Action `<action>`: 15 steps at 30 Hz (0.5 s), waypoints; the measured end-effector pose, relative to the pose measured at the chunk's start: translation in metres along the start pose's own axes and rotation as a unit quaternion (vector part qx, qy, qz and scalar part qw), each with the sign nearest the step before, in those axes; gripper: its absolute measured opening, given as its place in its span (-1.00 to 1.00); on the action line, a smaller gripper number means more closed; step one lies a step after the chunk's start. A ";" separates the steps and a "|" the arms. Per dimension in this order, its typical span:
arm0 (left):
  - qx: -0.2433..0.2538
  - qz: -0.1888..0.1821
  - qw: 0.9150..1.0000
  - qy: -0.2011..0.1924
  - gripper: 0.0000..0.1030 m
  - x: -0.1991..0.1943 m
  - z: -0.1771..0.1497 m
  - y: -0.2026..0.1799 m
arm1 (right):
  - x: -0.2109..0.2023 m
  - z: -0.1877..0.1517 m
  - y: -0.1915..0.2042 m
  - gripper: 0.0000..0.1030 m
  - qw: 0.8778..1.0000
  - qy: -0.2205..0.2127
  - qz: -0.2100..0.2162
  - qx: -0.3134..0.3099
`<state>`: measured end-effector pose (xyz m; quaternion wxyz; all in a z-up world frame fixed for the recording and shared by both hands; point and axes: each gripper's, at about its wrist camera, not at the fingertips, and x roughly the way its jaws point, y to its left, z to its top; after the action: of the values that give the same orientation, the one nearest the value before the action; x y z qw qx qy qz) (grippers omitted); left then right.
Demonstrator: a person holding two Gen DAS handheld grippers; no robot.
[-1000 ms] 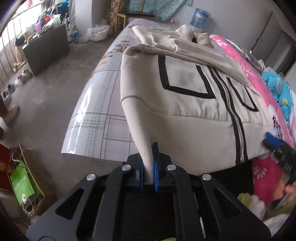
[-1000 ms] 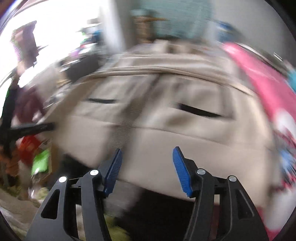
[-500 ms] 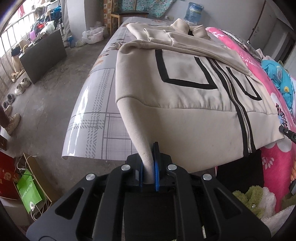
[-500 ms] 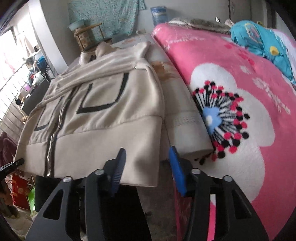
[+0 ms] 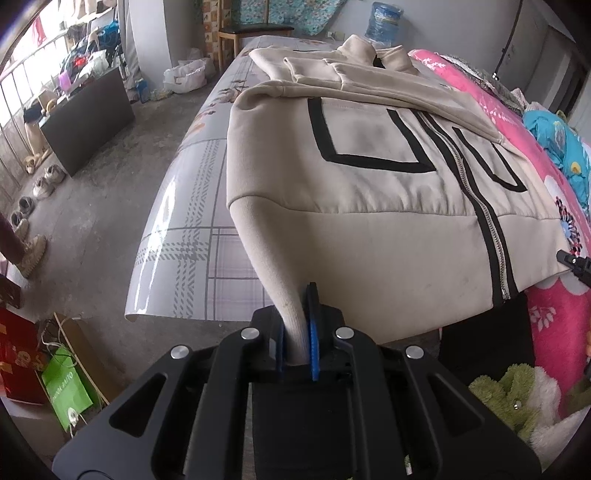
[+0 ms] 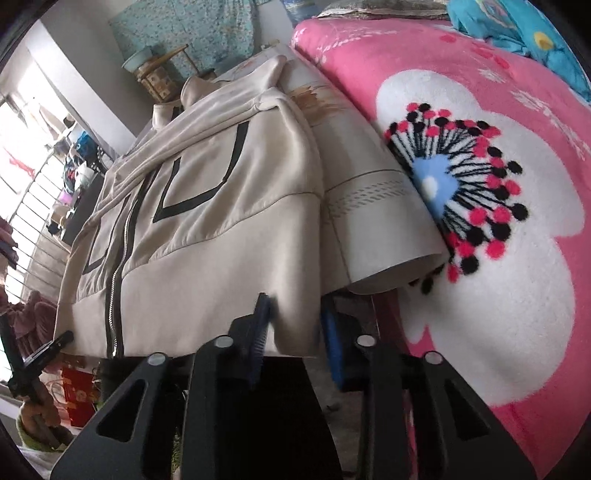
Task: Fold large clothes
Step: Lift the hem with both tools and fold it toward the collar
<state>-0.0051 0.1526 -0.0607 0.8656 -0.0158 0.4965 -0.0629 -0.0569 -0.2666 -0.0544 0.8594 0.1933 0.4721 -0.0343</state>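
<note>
A beige zip-up jacket with black line trim lies face up on a patterned table, its hem toward me and its sleeves folded across the chest. My left gripper is shut on the jacket's left hem corner. In the right wrist view the jacket shows again, and my right gripper is open with its blue pads on either side of the right hem corner, which hangs over the table edge. The right gripper's tip shows at the far right of the left wrist view.
A pink flowered blanket lies on the bed right of the table. A blue water jug and a chair stand beyond the far end. A dark cabinet, shoes and bags sit on the floor to the left.
My right gripper swung right and moved in to the jacket's right hem corner, which now sits between its open pads. My left gripper has kept its hold on the left corner.
</note>
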 end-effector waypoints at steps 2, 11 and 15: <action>0.012 0.007 1.000 -0.008 -0.90 -0.005 -0.001 -0.003 | -0.003 -0.001 0.001 -0.64 1.000 -0.003 -0.002 0.006; 0.023 -0.009 0.999 -0.024 -0.92 -0.033 -0.002 -0.007 | -0.031 -0.002 0.010 -0.90 1.000 -0.030 0.002 -0.008; 0.021 -0.021 0.999 -0.024 -0.92 -0.039 -0.007 -0.006 | -0.043 -0.001 0.008 -0.90 0.999 -0.040 0.009 -0.011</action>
<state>-0.0310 0.1519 -0.0306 0.8759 -0.0093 0.4737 -0.0910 -0.0795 -0.2643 -0.0167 0.8798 0.1868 0.4361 -0.0291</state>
